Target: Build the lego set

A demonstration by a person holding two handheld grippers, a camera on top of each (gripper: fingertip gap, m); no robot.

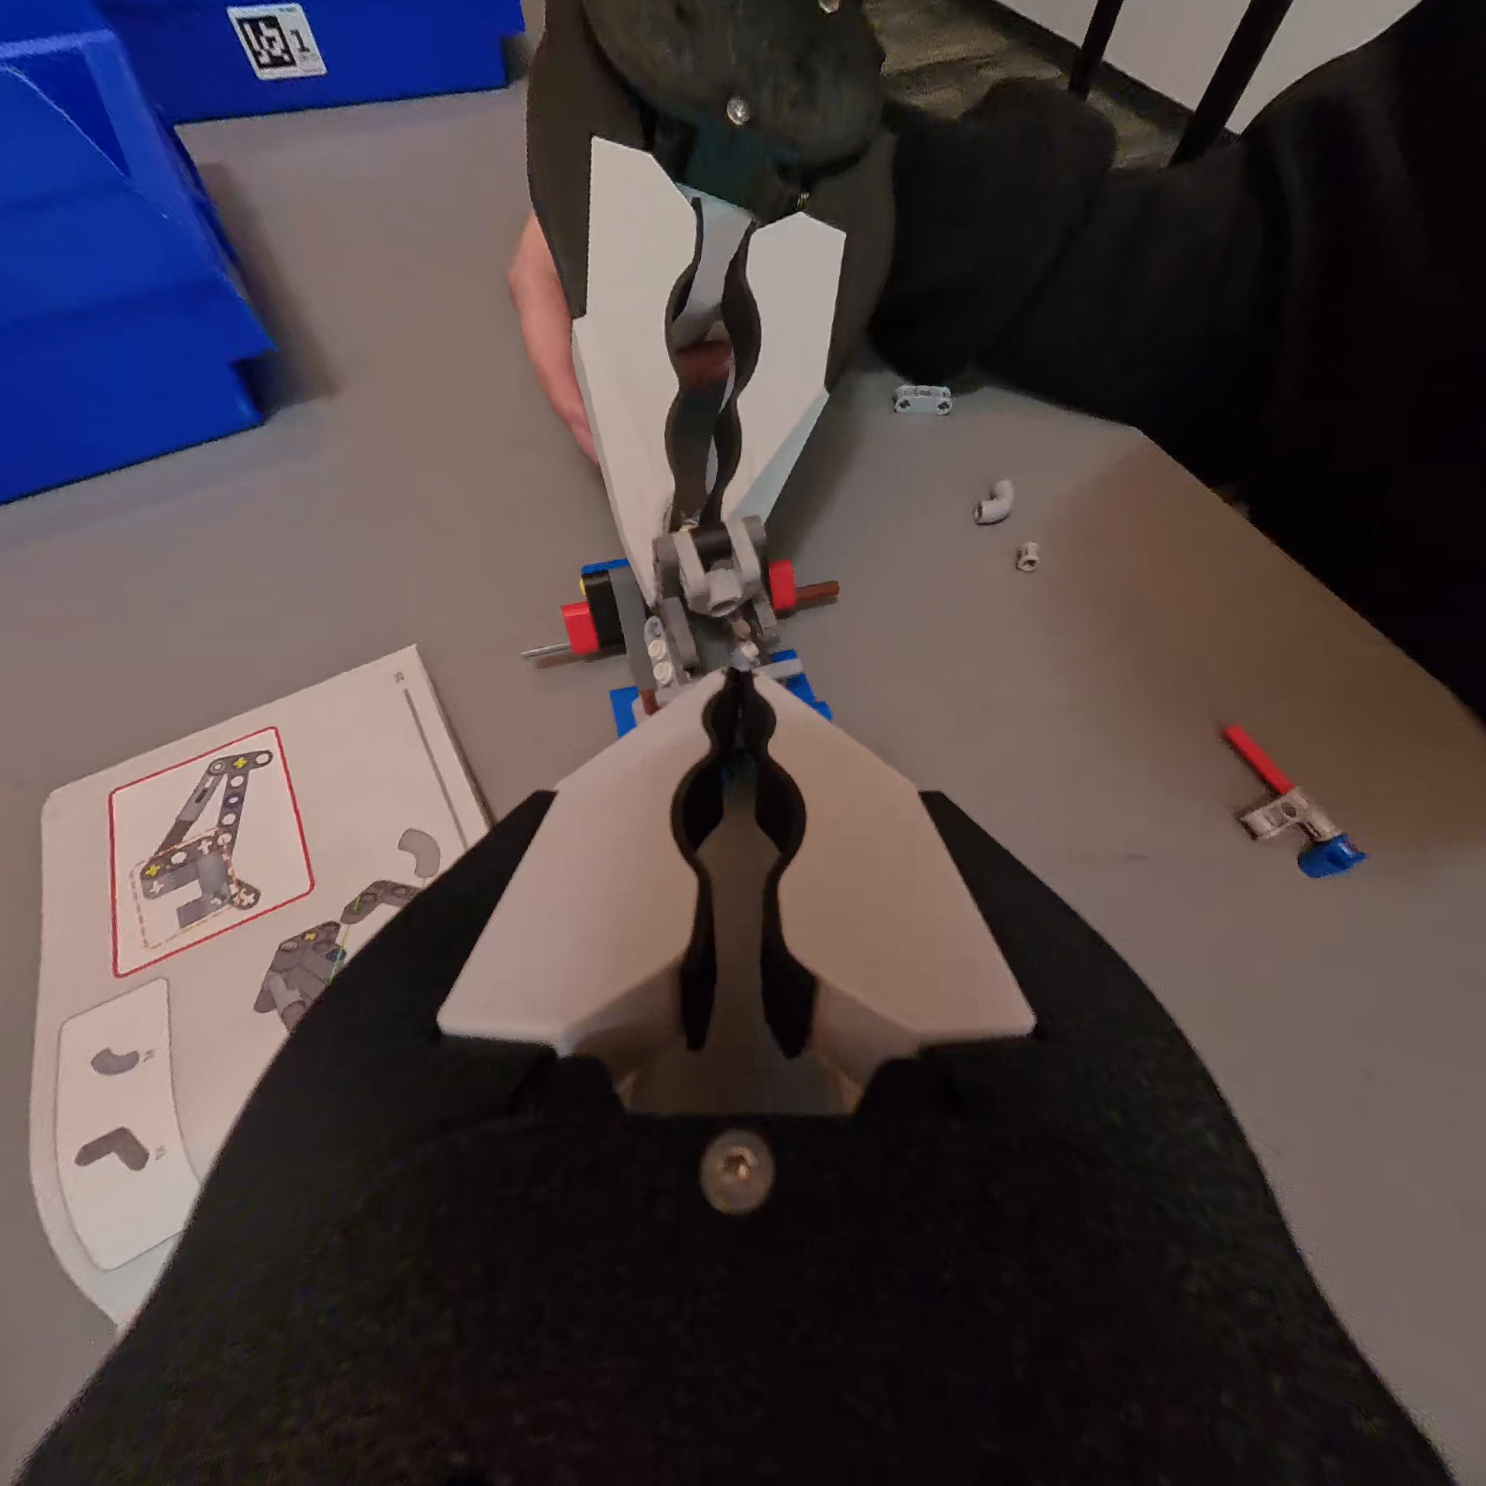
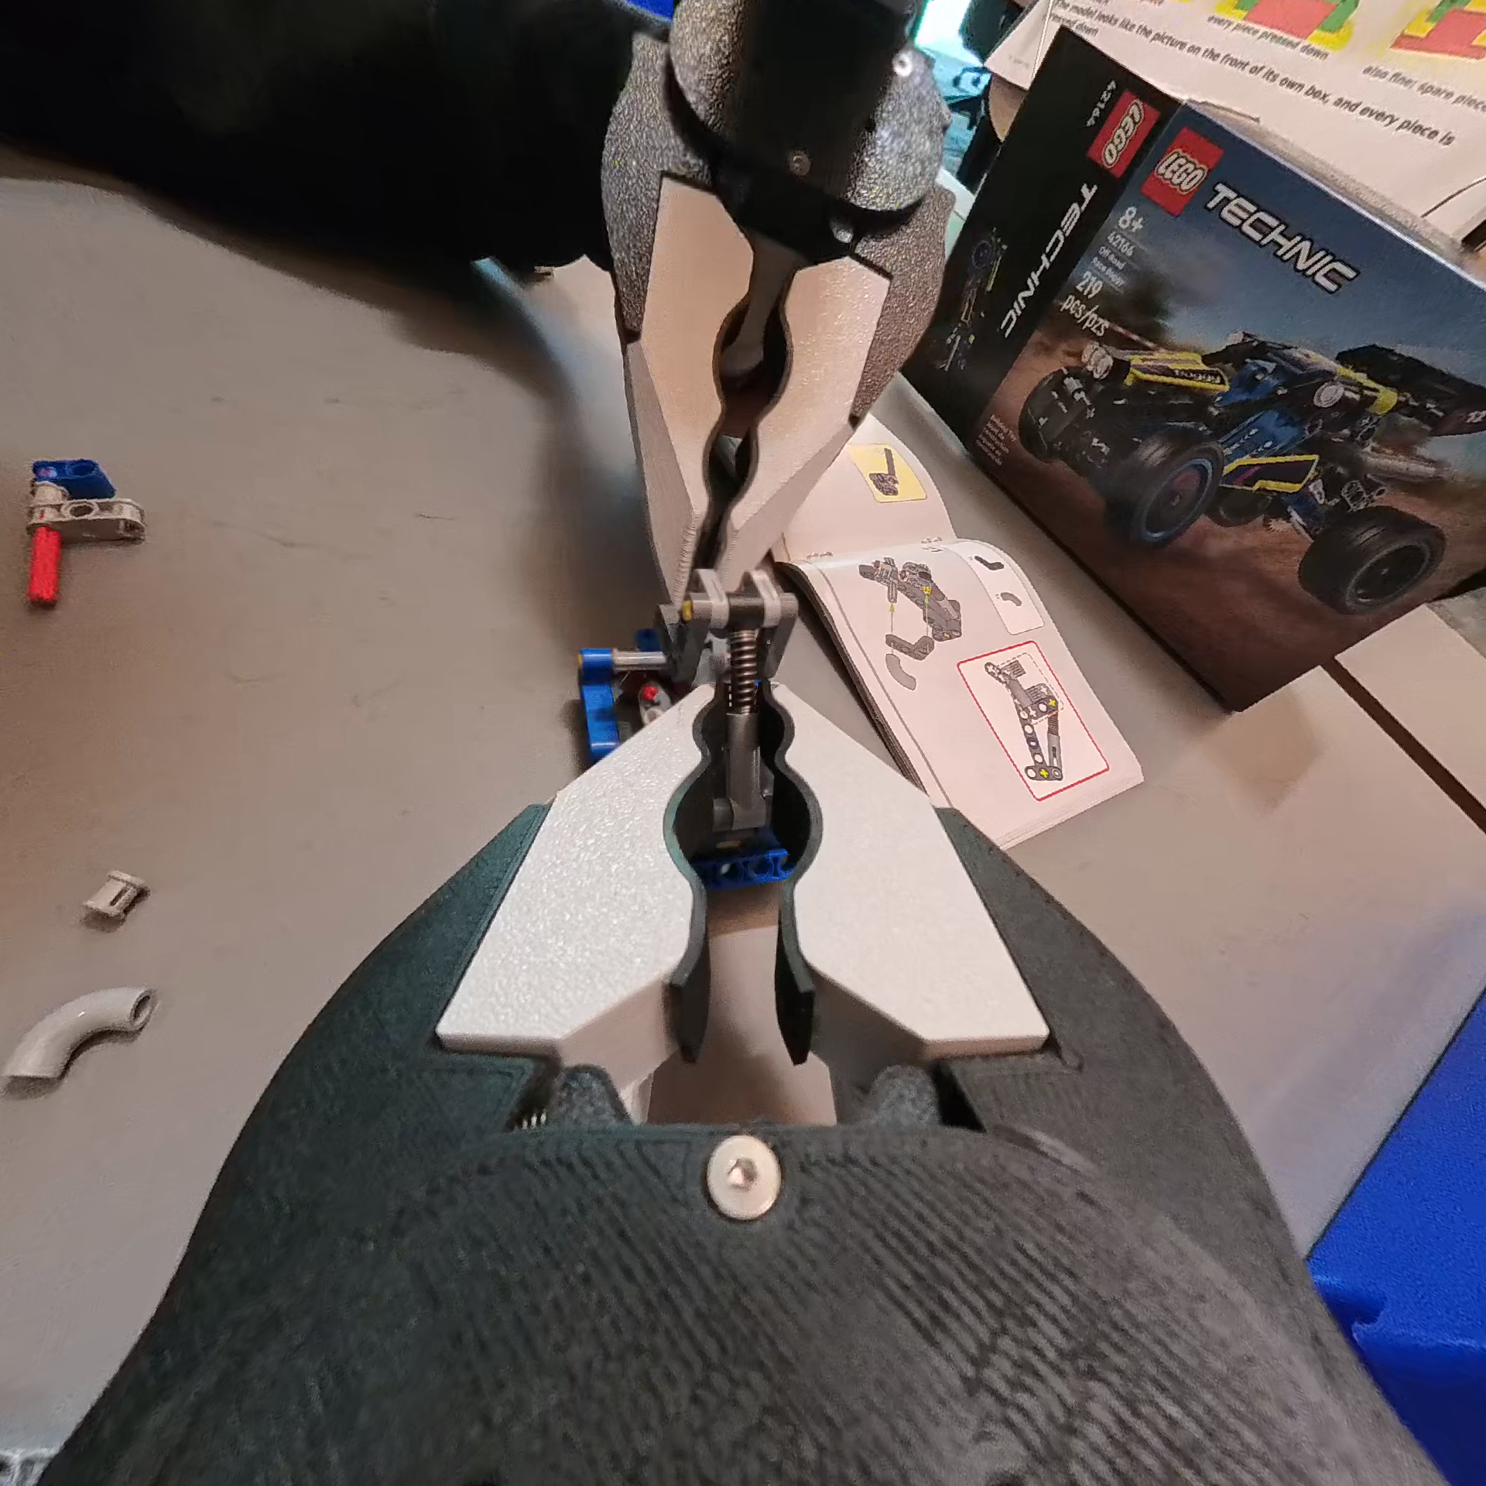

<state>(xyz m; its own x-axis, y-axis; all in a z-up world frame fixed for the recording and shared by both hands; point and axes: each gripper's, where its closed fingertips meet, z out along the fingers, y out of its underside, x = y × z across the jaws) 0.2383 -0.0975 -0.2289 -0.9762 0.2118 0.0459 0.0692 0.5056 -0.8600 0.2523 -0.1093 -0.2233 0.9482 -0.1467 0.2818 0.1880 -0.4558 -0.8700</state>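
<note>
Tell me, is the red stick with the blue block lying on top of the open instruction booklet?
No. The red stick lies on the bare grey table, far to one side of the booklet.

Brick assembly (image 1: 691, 619) on table (image 1: 322, 563), between 2 grippers facing each other. Open booklet (image 1: 241, 884) left of assembly (left wrist view), bins (image 1: 104, 281) behind booklet. 4 loose pieces right, axle piece (image 1: 1286, 812) nearest. Box (image 2: 1206, 362) stands behind booklet.

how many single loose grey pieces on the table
3: a flat connector by the dark sleeve, a curved tube, a small bush near it. Others may be hidden.
</note>
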